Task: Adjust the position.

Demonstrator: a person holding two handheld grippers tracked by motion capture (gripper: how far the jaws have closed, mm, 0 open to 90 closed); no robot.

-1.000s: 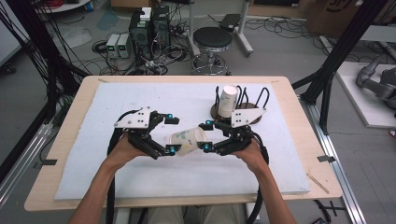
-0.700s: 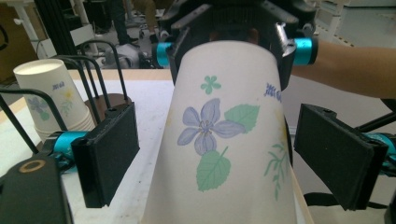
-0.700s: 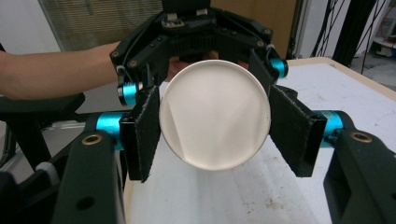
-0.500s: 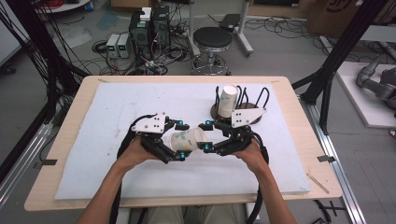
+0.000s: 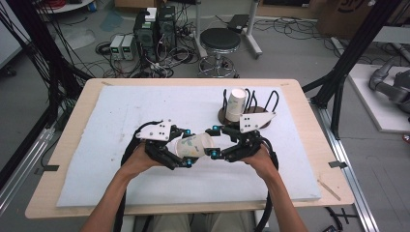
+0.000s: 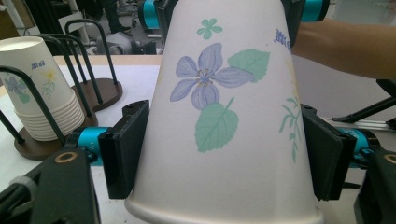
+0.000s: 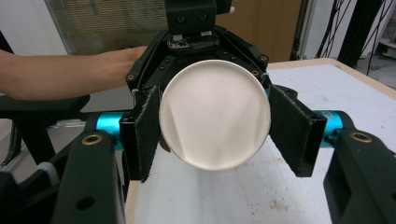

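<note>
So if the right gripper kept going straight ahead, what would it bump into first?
The paper cup. Its closed bottom sits right between the right gripper jaws already. Push further and, as far as depth shows, it would press the cup into the left gripper holding the other end.

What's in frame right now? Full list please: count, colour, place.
paper cup: 1, white with purple flower print, on its side between both grippers, above the mat
cup stack: 1 stack, white printed, upside down in the rack
rack: 1, black wire loops on dark round base, far right of the mat
mat: 1, white, covering the table
table: 1, light wood
stool: 1, black, floor behind the table
left gripper: black, jaws against cup's wide end
right gripper: black, jaws flank cup's base
</note>
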